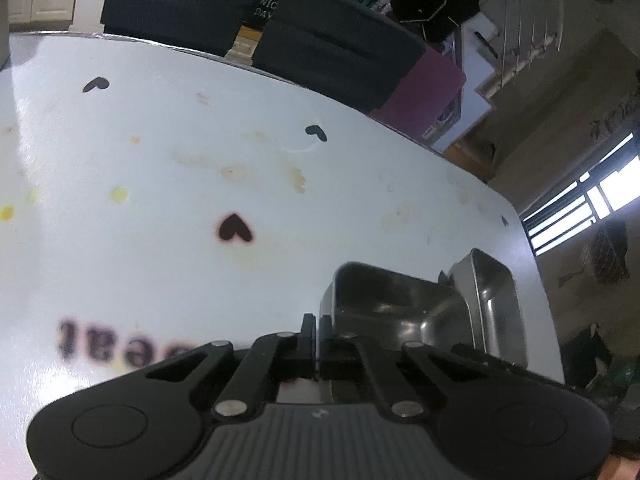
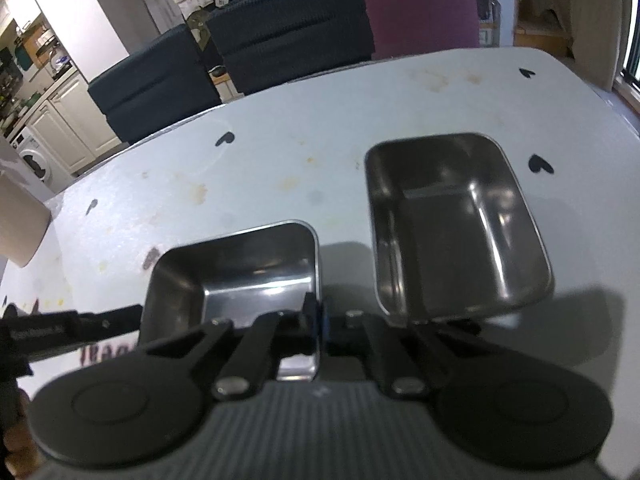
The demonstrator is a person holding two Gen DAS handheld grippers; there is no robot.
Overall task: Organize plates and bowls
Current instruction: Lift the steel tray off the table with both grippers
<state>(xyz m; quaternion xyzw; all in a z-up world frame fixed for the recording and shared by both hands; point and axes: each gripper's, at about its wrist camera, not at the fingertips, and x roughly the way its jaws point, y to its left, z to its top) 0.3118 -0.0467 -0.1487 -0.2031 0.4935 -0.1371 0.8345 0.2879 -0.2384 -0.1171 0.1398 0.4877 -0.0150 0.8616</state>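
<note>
Both hand-held grippers are clamped on the same dish. Seen from the right wrist, the right black two-finger gripper [image 2: 317, 322] has its jaws drawn together on the right-hand rim of the nearer square stainless-steel dish [image 2: 240, 264], with the thin metal edge pinched between the pads and a bit of blue showing at the contact. At the far left of that view, the left black gripper [image 2: 100, 322] reaches in level and meets the dish's left wall.

From the left wrist, the left gripper [image 1: 316, 340] likewise has its jaws together on the near rim of that steel dish [image 1: 384, 304], the wall caught between the two black fingers [image 1: 307, 332].

This dish sits on the white table with black heart prints and yellowish stains [image 2: 280, 152]. The second rectangular stainless-steel dish [image 2: 452, 220] stands just beside it to the right in the right wrist view, apart from it by a narrow strip of table, and is empty; in the left wrist view it [image 1: 496, 300] lies just beyond the gripped one near the table's edge.

Across the table stand two dark padded chairs [image 2: 256, 48] and one maroon chair [image 2: 424, 4]. A beige cylinder [image 2: 18, 224] stands at the left table edge.
</note>
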